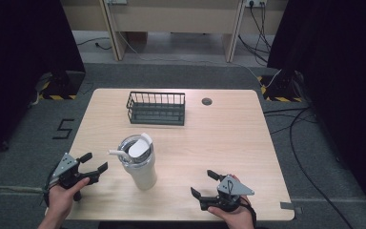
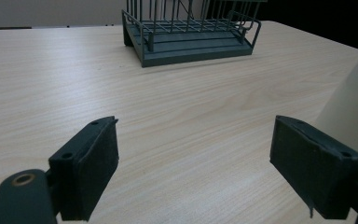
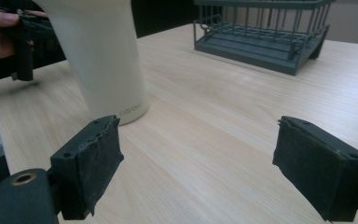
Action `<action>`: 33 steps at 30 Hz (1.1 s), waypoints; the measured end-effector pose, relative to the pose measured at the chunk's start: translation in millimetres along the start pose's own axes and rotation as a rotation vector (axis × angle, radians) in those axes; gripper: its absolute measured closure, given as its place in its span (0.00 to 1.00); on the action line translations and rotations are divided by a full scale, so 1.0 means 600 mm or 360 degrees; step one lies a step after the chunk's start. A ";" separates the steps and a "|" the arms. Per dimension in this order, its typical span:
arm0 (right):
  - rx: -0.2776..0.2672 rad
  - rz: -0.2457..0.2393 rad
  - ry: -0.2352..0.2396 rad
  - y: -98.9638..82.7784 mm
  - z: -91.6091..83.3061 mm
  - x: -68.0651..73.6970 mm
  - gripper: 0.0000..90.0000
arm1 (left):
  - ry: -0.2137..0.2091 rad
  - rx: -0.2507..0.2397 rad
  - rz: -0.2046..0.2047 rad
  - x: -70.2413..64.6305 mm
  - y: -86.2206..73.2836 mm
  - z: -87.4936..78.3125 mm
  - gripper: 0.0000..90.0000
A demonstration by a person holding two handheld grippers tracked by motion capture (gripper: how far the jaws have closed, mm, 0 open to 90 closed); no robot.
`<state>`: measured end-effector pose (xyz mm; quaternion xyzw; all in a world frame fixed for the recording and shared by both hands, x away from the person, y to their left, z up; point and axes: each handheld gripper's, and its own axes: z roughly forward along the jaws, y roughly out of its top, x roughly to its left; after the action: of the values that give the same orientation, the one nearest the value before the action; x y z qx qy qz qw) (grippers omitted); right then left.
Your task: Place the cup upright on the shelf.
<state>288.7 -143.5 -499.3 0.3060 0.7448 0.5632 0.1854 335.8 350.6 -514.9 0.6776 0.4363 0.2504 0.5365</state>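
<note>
High view: tall cream tumbler with a clear lid and white straw (image 1: pixel 139 164) stands upright, near-centre on the light wood desk (image 1: pixel 228 143). Dark wire basket (image 1: pixel 156 108) sits far of it, well apart. My left claw (image 1: pixel 93 168) is just left of the tumbler, released, holding nothing. My right claw (image 1: pixel 205 185) is near-right, also released, apart from the tumbler.

Left gripper view: jaws spread wide, bare desk between them; tumbler wall (image 2: pixel 354 112) just beyond the right jaw, not touching.

Right gripper view: jaws wide, nothing gripped; tumbler base (image 3: pixel 109 70) ahead, beyond the left jaw, basket (image 3: pixel 265 32) far behind.

My read: step is grasping the tumbler. I'd swing the left claw right to centre the body between the pads, grip mid-height below the lid, clench gently, keep it upright. The straw and flip lid look easy to knock.
</note>
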 end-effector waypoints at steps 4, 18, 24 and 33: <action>-0.0016 -0.0005 0.0038 0.008 0.008 0.008 0.17 | -0.0005 0.0003 0.0002 -0.001 -0.001 -0.001 0.16; -0.0016 -0.0070 0.0135 0.031 0.053 0.027 0.17 | -0.0015 0.0004 0.0000 -0.002 0.000 0.000 0.16; -0.0013 -0.0098 0.0176 0.041 0.075 0.035 0.17 | -0.0024 0.0004 0.0006 -0.004 0.000 0.001 0.16; -0.0009 -0.0131 0.0236 0.052 0.108 0.048 0.17 | -0.0033 0.0001 0.0008 -0.005 0.000 0.001 0.16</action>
<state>315.1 -71.9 -486.5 0.2319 0.7669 0.5783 0.1536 335.0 347.8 -514.7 0.6815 0.4291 0.2444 0.5401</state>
